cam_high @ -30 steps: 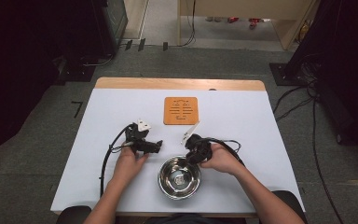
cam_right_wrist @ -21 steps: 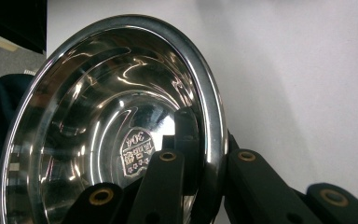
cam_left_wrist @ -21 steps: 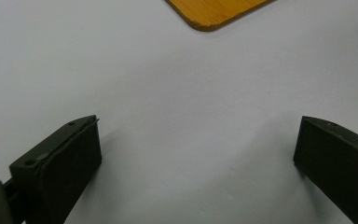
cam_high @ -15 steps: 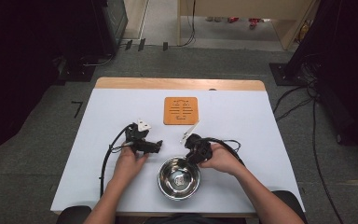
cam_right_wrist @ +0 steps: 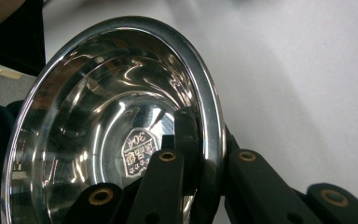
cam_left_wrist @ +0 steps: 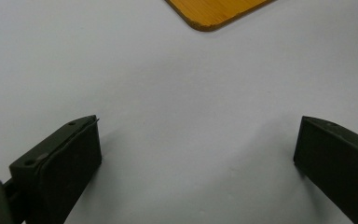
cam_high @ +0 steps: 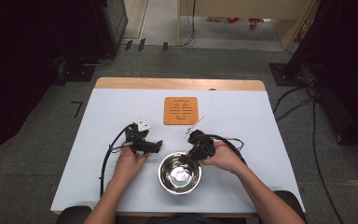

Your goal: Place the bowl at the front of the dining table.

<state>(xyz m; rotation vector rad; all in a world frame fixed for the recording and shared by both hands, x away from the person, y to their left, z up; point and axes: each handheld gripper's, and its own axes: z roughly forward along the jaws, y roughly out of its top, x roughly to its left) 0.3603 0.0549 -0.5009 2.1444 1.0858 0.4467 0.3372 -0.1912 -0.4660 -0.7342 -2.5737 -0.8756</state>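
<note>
My right gripper (cam_high: 196, 150) is clamped on the steel bowl's (cam_high: 179, 172) rim, one jaw inside, one outside. The bowl sits at the table's (cam_high: 261, 121) near edge. My left gripper (cam_high: 156, 145) is spread wide over bare tabletop, holding nothing.

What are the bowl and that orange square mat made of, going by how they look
The bowl looks like polished stainless steel: mirror-bright, with warped reflections and a stamp on its base. The orange mat is probably wood or bamboo: matte, with faint grain at its corner in the left gripper view, and slots cut through it.
</note>
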